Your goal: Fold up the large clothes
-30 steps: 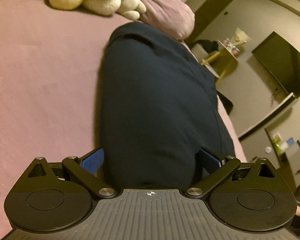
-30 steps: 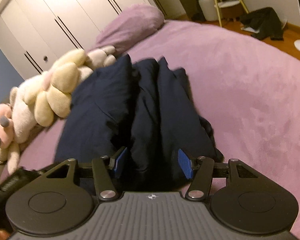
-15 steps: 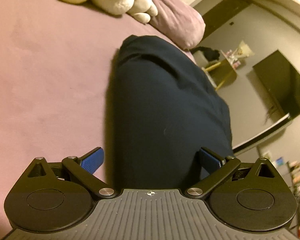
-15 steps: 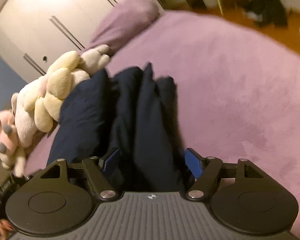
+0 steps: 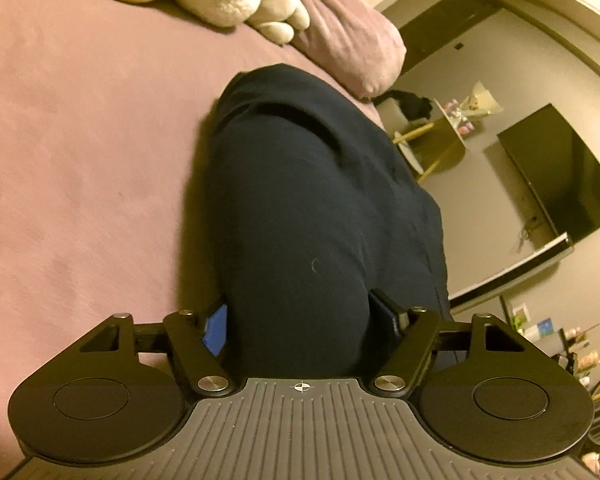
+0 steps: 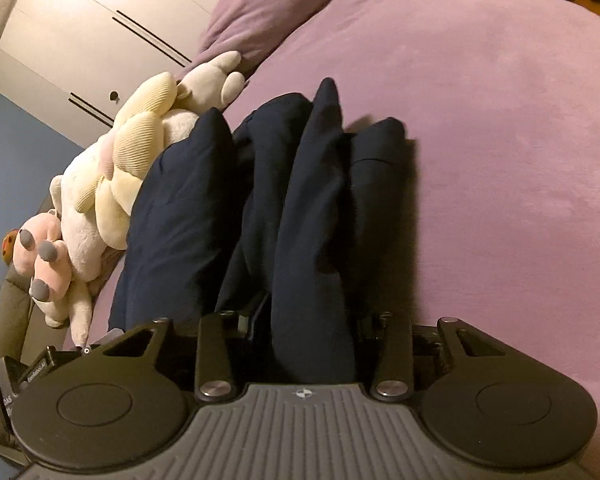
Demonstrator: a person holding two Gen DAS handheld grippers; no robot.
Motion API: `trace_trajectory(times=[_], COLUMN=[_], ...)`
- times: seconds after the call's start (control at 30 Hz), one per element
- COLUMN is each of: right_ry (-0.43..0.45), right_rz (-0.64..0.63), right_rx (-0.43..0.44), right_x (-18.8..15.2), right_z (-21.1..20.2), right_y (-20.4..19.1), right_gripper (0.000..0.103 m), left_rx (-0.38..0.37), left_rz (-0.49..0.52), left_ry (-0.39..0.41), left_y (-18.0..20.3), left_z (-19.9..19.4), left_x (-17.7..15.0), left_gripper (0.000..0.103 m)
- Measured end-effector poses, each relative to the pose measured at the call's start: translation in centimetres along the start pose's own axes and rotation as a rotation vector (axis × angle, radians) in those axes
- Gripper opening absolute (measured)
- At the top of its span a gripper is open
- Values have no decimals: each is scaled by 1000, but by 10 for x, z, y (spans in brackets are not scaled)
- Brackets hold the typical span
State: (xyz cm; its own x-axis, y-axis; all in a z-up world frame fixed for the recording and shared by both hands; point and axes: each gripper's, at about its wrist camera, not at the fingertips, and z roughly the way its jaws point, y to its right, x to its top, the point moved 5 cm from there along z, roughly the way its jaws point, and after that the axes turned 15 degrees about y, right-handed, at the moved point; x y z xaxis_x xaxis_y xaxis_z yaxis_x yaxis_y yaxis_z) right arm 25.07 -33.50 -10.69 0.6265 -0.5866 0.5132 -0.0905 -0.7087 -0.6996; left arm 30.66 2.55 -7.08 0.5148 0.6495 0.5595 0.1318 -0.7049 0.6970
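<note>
Mauve bedding [image 5: 80,184] spreads under everything, a soft fleecy cover filling most of both wrist views. Closest in, the left gripper [image 5: 300,320] has a thick roll of the dark navy garment [image 5: 312,208] bulging between its blue-padded fingers [image 5: 217,326]; its jaws are closing, and the cloth fills the gap from one pad to the other. Whether the pads already press into it I cannot tell for sure, though both sit against the fabric.

On the other side, the right gripper [image 6: 312,320] has a bunched fold of the same navy garment [image 6: 312,208] in its jaws. They too are closing, narrower than the left pair, with the pads hidden by the cloth that wells up between them.

Beyond the grippers the garment lies lengthways on the bed, gathered into several upright ridges in the right wrist view and as one smooth dark hump in the left. At its far end a cream plush toy [image 6: 132,160] with pink paws lies just beside the fabric, and a mauve pillow [image 6: 268,4] rests behind it. Past the bed stand white wardrobe doors [image 6: 80,32]; the left view catches a dark screen [image 5: 560,172] on the wall.
</note>
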Motion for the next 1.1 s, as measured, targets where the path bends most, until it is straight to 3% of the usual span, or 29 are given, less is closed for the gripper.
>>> trace_trajectory(times=[0.17, 0.27, 0.33, 0.4, 0.5, 0.63, 0.73, 0.8, 0.87, 0.97, 1.07, 1.1], right_ry=[-33, -101, -147, -161, -117, -13, 90, 103, 112, 116, 59, 48], right_rz=[20, 57, 80, 68, -26, -159, -286, -336, -379, -459, -576, -611], right_rx=[67, 135, 181, 178, 96, -25, -13, 33, 86, 131, 51, 17], right_x=[-5, -27, -45, -60, -63, -55, -57, -66, -78, -97, -118, -124], right_z=[12, 35, 50, 59, 53, 8, -42, -60, -73, -73, -54, -49], right_y=[-34, -55, -68, -79, -91, -101, -126, -146, -167, -195, -209, -207], right_gripper=[40, 40, 40, 49, 63, 63, 63, 63, 62, 56, 37, 37], left_rx=[74, 179, 252, 296, 279, 305, 298, 268, 296, 350, 432, 441], left_rz=[87, 153, 127, 118, 174, 308, 398, 420, 444, 517, 524, 507], left_ry=[90, 116, 95, 97, 160, 225, 181, 146, 93, 105, 98, 86], left_y=[-6, -24, -42, -51, -40, -26, -17, -15, -18, -20, -28, -32], left_z=[-45, -75, -84, -92, -118, -158, -173, -177, -174, -172, -169, -169], left_x=[28, 38, 35, 31, 24, 2, -25, -40, -54, -62, -62, -59], left_gripper=[74, 76, 76, 75, 86, 92, 93, 96, 95, 95, 95, 95])
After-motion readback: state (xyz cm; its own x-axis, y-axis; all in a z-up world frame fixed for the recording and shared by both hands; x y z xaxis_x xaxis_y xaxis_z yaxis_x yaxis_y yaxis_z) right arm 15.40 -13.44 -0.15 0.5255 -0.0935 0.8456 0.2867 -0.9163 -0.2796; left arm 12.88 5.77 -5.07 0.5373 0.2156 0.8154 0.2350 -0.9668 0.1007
